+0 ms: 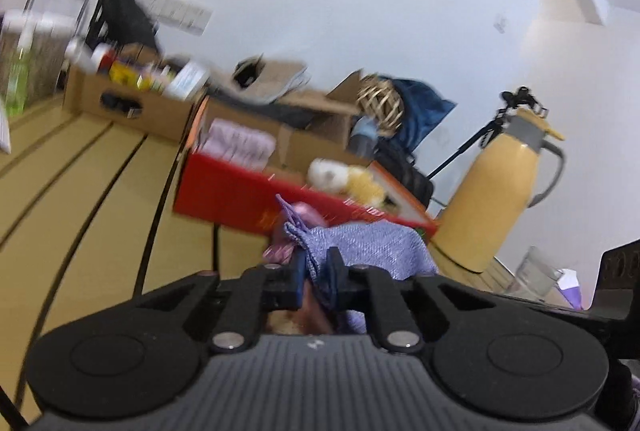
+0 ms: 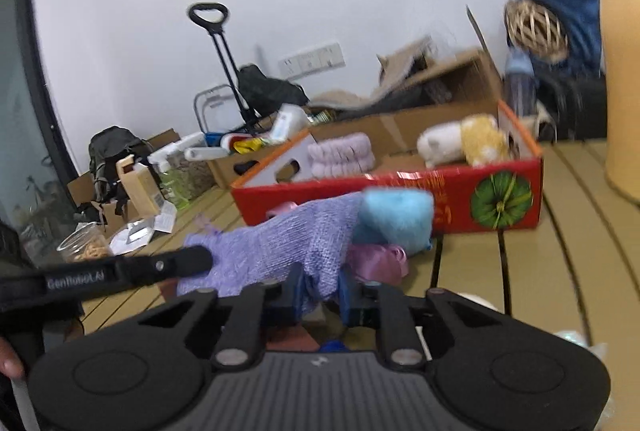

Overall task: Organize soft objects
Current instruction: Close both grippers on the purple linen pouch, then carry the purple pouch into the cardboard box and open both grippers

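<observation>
Step in hand: both grippers grip one lilac knitted cloth (image 2: 280, 243) at two spots, so this looks like the start of folding it or lifting it toward the box.
Left gripper (image 1: 318, 271): jaws pressed together on a bunched corner of the cloth; the fabric spills out past the tips.
Right gripper (image 2: 322, 289): jaws likewise pinching an edge of the same cloth, which stretches away to the left gripper seen at the left of the right wrist view.
Cloth's place: on the slatted wooden desk (image 2: 568, 231), just in front of the red cardboard box (image 2: 400, 191).
Already in the box: a rolled pink towel (image 2: 340, 155) toward its left end and a white-and-yellow plush toy (image 2: 460, 143) toward its right end.
Not yet stowed: a fluffy blue soft thing (image 2: 396, 215) and a pink satin piece (image 2: 380, 261) lie against the cloth, touching the box's front wall.
Next move calls for: raising both hands together so the cloth clears the box's front wall without dragging the blue and pink pieces along.
In the way: the yellow thermos jug (image 1: 496, 191) stands just beside the box's right corner.
Further back: brown cartons of clutter (image 1: 132, 91), a wicker ball (image 1: 380, 105), a folding trolley (image 2: 228, 63).
</observation>
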Demonstrator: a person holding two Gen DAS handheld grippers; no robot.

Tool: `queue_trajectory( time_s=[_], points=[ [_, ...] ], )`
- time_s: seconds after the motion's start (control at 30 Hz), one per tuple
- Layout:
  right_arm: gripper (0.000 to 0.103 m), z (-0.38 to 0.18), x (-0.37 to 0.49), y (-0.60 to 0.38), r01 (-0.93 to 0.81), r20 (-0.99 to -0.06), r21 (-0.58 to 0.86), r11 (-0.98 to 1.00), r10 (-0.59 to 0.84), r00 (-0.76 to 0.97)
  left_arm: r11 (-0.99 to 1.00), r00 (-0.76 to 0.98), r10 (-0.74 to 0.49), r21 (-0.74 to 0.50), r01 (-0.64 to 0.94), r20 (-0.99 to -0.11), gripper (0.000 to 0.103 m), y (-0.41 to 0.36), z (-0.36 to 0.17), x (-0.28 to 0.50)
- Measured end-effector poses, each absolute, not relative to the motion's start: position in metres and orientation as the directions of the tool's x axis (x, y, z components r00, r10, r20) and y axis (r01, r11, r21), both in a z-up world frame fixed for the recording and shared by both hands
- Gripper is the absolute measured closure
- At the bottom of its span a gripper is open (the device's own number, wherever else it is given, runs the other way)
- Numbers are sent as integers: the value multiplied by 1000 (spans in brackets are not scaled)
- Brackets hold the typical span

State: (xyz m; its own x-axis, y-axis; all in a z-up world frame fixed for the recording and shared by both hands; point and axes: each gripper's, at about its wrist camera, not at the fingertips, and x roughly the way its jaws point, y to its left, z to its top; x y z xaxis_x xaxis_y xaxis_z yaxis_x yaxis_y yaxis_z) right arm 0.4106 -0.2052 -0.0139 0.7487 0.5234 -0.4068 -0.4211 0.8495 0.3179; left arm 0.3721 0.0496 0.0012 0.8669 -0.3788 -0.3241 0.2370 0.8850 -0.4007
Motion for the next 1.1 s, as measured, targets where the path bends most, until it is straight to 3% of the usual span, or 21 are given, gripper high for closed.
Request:
queue_trajectory(
  time_s=[0.1,0.43,0.67,0.9,1.1],
  points=[
    [93,0,386,-204,-429,-386,272,861,506,771,886,867,-389,-384,259,-311,98,45,13,355],
    [94,25,290,-205,-445,-333,274,853,518,788,877,880,-404,-381,295,-250,99,37,40,279],
    [94,38,275,-208,-435,-307,258,863,500,810,879,890,-406,-355,318,-209,99,38,58,280],
    [94,75,356,-197,-487,-285,227,843,536,795,886,886,-413,-316,339,-210,99,50,108,372],
    [94,75,499,-172,-458,-391,295,839,543,743,917,879,-360,-293,271,-312,99,55,101,496]
  ],
)
